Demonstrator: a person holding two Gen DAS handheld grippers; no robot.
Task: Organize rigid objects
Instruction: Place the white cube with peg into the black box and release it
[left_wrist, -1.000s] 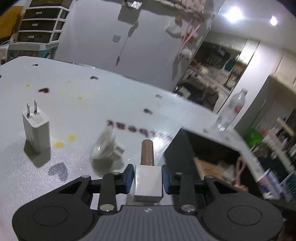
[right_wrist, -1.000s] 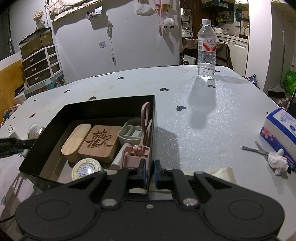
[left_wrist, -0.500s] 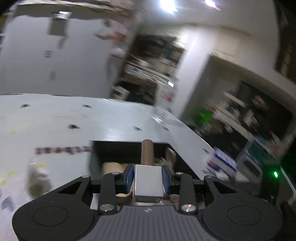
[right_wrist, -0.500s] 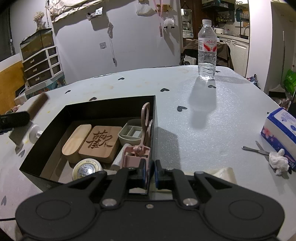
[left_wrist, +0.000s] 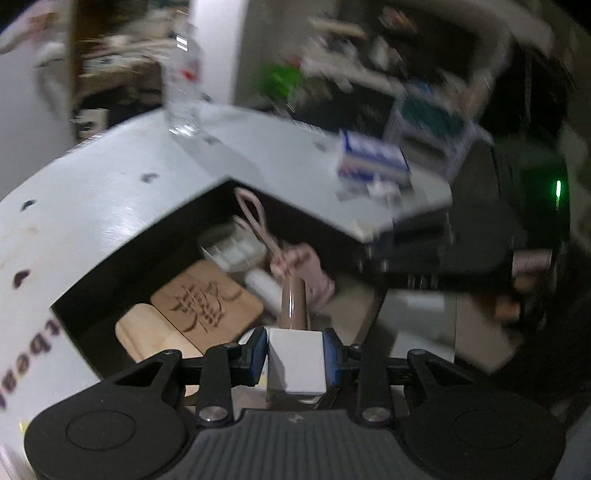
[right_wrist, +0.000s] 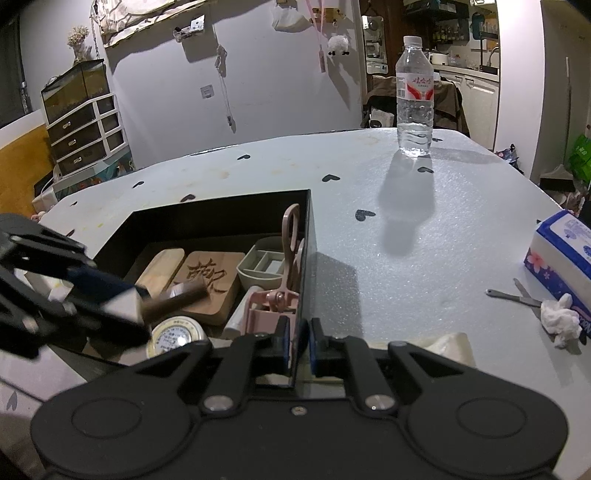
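Observation:
My left gripper (left_wrist: 295, 354) is shut on a white block with a brown cylindrical handle (left_wrist: 293, 306). It hangs over the open black box (left_wrist: 122, 254). In the right wrist view the left gripper (right_wrist: 107, 295) comes in from the left, with the brown handle (right_wrist: 177, 301) above the box's near left part. Inside lie a carved wooden board (right_wrist: 208, 275), a plain wooden piece (right_wrist: 162, 267), a pale divided tray (right_wrist: 264, 266), pink scissors (right_wrist: 290, 236) and a round tin (right_wrist: 175, 334). My right gripper (right_wrist: 299, 343) is shut on the box's thin right wall (right_wrist: 308, 258).
A water bottle (right_wrist: 413, 99) stands far back on the pale table (right_wrist: 406, 258). At the right edge are a tissue pack (right_wrist: 565, 254), a small metal tool (right_wrist: 517, 295) and a crumpled tissue (right_wrist: 559, 319). A white cloth (right_wrist: 450, 341) lies by my right gripper.
My left gripper, still holding the white block, swung from above the table by the charger and bulb to over the black box, rolling as it went. The right gripper kept still.

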